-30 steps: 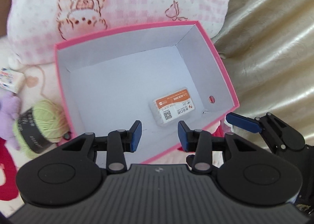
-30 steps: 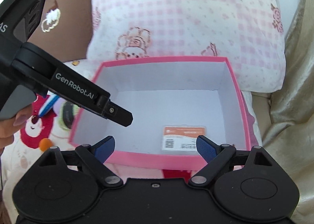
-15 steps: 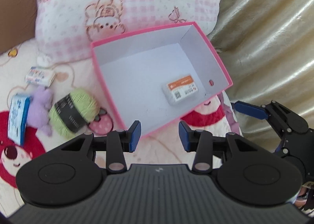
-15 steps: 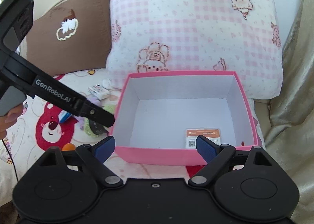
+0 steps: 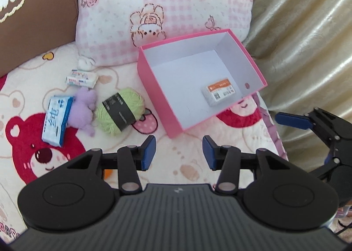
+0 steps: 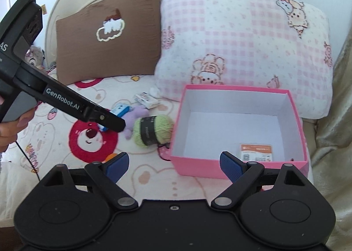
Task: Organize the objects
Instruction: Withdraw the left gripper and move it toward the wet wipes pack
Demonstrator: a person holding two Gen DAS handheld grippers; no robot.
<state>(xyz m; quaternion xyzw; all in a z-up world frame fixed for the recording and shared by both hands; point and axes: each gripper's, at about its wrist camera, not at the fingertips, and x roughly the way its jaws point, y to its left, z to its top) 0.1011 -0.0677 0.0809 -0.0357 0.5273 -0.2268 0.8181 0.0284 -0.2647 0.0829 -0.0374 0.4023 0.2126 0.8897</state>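
Left gripper (image 5: 179, 155): jaws partly apart and opening, nothing between the blue pads, nothing touched, hanging over bare bear-print blanket (image 5: 193, 167) just near of the pink box (image 5: 154, 88). Right gripper (image 6: 172, 164): jaws spread wide, empty as well, poised over the blanket at the near left corner of the box.

Progress, judged from the layout: early. Only one item put away, an orange-labelled packet (image 5: 219, 94) lying flat on the white floor of the box near its right wall. Left outside, grouped on the blanket left of the box: green yarn ball (image 5: 120, 111) just beside the box's left wall, purple plush toy (image 5: 84, 109) touching the yarn's far-left side, blue tissue pack (image 5: 57, 120) against the plush, small white packet (image 5: 81, 78) farther off, near the checked pillow (image 5: 165, 9). Something orange half hidden under the left gripper's linkage, too little shown to identify. Probably next: yarn ball, nearest to the left gripper.
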